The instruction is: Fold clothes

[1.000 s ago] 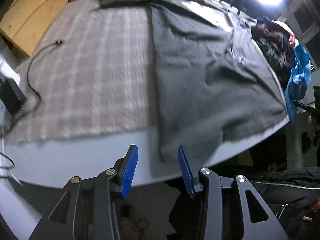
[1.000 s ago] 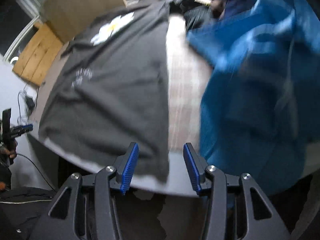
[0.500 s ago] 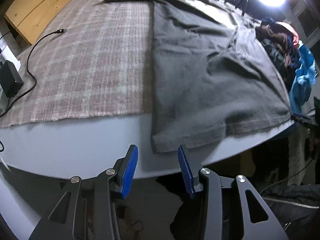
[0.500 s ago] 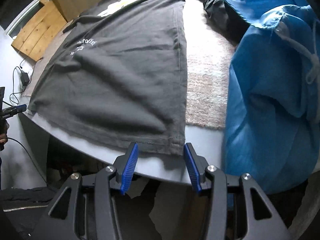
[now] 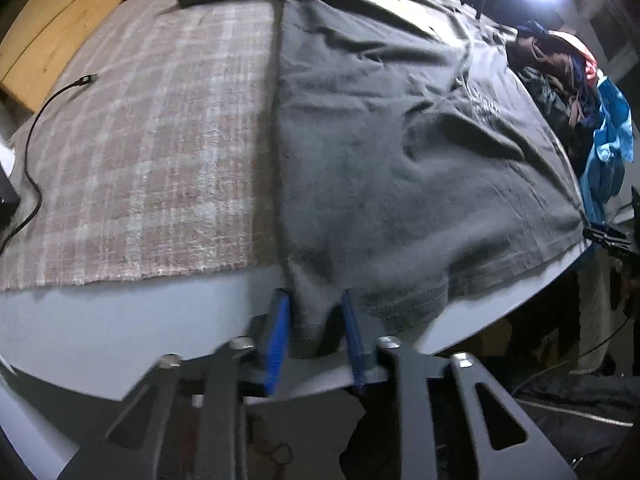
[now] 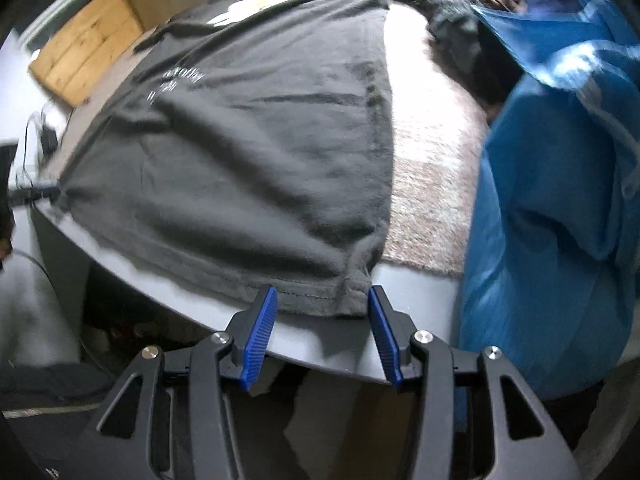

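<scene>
A dark grey T-shirt (image 5: 400, 160) lies spread flat on a plaid blanket (image 5: 160, 140), its hem hanging onto the white table edge (image 5: 120, 320). My left gripper (image 5: 316, 316) is shut on the hem's left corner, and the cloth bunches up between the blue pads. In the right wrist view the same T-shirt (image 6: 260, 140) shows white lettering. My right gripper (image 6: 320, 312) straddles the hem's right corner. Its jaws are closing, with the cloth between them and the pads still apart from most of it.
A black cable (image 5: 36, 128) runs over the blanket's left side. A wooden board (image 5: 48, 40) stands at the far left. A pile of clothes (image 5: 560, 60) and a blue garment (image 6: 560, 220) crowd the right side. Beyond the table edge the floor is dark.
Both grippers have moved forward and down onto the hem. The left one's jaws closed on the left corner. The right one's jaws now straddle the right corner and have narrowed slightly.
</scene>
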Action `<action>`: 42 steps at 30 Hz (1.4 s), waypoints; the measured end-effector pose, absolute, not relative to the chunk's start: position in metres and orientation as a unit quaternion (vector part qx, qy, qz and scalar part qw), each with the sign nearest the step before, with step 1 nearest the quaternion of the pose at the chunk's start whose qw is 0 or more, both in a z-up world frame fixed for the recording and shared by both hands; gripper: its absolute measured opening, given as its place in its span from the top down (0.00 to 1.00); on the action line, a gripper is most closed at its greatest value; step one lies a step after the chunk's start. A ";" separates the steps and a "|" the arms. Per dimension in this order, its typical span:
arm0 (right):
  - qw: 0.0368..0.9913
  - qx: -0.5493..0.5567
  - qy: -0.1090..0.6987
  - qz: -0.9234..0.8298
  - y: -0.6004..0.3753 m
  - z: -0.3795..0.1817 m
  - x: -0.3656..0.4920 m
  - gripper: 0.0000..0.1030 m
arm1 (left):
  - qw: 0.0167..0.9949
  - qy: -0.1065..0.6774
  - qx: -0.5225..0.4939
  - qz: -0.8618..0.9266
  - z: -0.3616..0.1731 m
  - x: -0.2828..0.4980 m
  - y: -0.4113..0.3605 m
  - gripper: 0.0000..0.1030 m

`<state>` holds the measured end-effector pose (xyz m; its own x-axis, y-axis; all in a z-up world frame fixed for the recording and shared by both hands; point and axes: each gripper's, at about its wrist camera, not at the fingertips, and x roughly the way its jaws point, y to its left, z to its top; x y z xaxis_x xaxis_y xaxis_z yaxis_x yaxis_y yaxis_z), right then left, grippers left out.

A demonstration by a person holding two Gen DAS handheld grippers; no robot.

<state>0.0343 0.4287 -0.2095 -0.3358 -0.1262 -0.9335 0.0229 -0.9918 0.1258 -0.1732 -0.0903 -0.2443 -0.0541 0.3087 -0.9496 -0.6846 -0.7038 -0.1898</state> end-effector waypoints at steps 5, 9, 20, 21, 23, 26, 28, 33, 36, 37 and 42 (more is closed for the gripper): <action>0.077 0.568 -0.078 -0.815 0.436 -0.207 0.031 0.94 | 0.353 0.166 -0.587 0.710 -0.233 -0.172 -0.085 0.97; 0.085 0.543 -0.101 -0.830 0.455 -0.173 0.036 0.95 | 0.358 0.156 -0.577 0.717 -0.203 -0.171 -0.095 0.97; 0.069 0.565 -0.091 -0.817 0.454 -0.174 0.038 0.95 | 0.343 0.166 -0.610 0.695 -0.220 -0.166 -0.094 0.97; 0.065 0.578 -0.085 -0.809 0.450 -0.184 0.033 0.95 | 0.338 0.172 -0.621 0.686 -0.228 -0.168 -0.092 0.96; 0.060 0.603 -0.083 -0.791 0.451 -0.189 0.027 0.93 | 0.325 0.179 -0.633 0.679 -0.231 -0.174 -0.093 0.90; 0.054 0.621 -0.085 -0.778 0.459 -0.174 0.019 0.87 | 0.311 0.185 -0.628 0.688 -0.207 -0.195 -0.103 0.90; 0.048 0.596 -0.073 -0.798 0.468 -0.135 0.008 0.86 | 0.302 0.201 -0.609 0.706 -0.176 -0.221 -0.105 0.90; 0.055 0.516 -0.016 -0.855 0.474 -0.032 -0.065 0.67 | 0.308 0.259 -0.514 0.758 -0.090 -0.303 -0.057 0.75; 0.064 0.457 0.037 -0.886 0.458 0.004 -0.133 0.56 | 0.332 0.277 -0.463 0.774 -0.073 -0.352 -0.004 0.65; 0.066 0.445 0.051 -0.892 0.450 0.005 -0.161 0.56 | 0.340 0.282 -0.447 0.778 -0.070 -0.368 0.014 0.65; 0.046 0.449 0.096 -0.887 0.432 -0.019 -0.265 0.56 | 0.381 0.310 -0.403 0.772 -0.083 -0.412 0.106 0.64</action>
